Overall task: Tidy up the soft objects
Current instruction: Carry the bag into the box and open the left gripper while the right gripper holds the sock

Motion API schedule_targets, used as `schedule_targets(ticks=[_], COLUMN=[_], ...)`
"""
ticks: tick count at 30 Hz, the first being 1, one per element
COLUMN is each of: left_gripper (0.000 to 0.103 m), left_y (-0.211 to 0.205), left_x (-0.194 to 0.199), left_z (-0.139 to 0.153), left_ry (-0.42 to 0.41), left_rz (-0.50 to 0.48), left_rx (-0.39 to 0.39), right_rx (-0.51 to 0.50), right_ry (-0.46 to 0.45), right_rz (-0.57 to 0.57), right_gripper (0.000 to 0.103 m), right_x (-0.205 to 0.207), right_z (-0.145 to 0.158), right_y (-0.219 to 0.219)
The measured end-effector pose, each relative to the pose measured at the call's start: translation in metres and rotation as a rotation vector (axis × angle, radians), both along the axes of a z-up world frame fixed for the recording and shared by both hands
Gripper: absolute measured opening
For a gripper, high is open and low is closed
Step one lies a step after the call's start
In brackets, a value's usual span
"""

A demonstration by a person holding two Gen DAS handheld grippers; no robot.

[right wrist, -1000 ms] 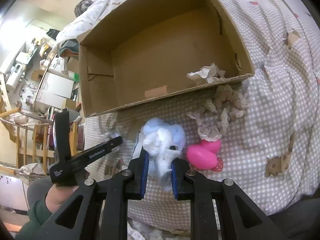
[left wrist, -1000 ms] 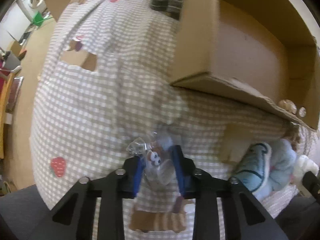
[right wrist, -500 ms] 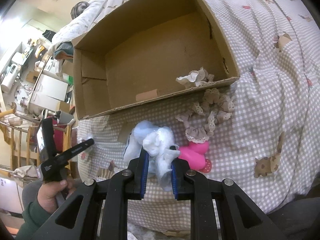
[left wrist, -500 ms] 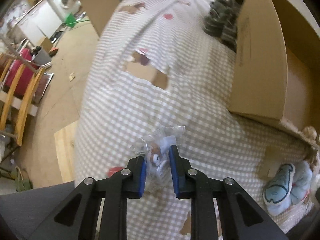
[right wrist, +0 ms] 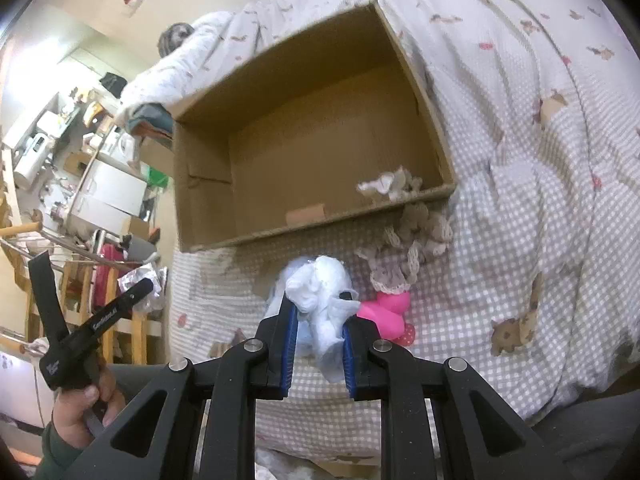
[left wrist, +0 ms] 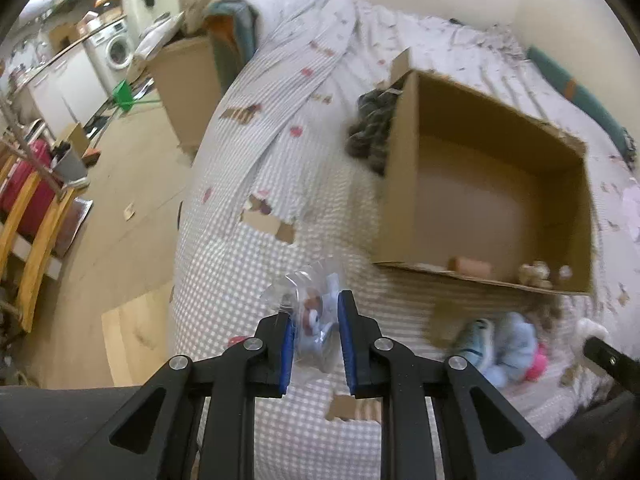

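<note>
Checked bedding (left wrist: 248,264) carries an open cardboard box (right wrist: 320,148). Left gripper (left wrist: 314,334) clenches a bagged small toy (left wrist: 312,312); right gripper (right wrist: 318,336) clenches a white-blue plush (right wrist: 320,292) near the bed's front edge. Both loads look lifted, so next comes carrying them over the box's near wall.

White lettering on the left gripper (right wrist: 116,312) is too blurred to read.

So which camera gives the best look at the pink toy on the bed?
The right wrist view: the pink toy lies sharp and close beside the right gripper. In the left wrist view it is just a small, blurred pink patch behind blue plush.
</note>
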State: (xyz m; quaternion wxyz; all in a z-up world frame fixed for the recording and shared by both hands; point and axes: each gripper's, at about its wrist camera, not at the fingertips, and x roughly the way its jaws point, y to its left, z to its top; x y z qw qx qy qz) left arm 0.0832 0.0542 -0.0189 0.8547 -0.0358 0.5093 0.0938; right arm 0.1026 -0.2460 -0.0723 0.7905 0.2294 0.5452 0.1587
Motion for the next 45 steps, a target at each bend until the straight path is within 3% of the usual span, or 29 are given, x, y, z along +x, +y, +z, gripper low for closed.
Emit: schedule_targets(ticks=[10,25,36,39,45], left_gripper=[0.018,0.018,0.018,0.012,0.012], left_y=[-0.022,-0.038,-0.055,-0.057,-0.061], left_x=[0.006,0.047,0.074,0.083,0.096], left_z=[0.054,0.080,0.072,0.062,0.035], left_ry=[-0.079,-0.131,-0.137,-0.121,-0.080], left_rz=[-0.072,-0.128,-0.187,-0.192,-0.212], left_rx=[-0.032,-0.038,-0.009,-0.006,-0.024], right_rx=[0.037,-0.019,-0.012,-0.017,-0.019], right_ry=[-0.108,-0.238,-0.267,-0.271,-0.242], right_rz=[-0.009,0.057,0.053,0.046,0.032], right_gripper=[0.021,0.021,0.021,0.021,0.021], right_x=[0.003,0.037,0.063,0.069,0.078], right_z=[0.047,0.101,0.085,0.075,0.052], right_y=[-0.019,-0.003,0.006,0.007,0.005])
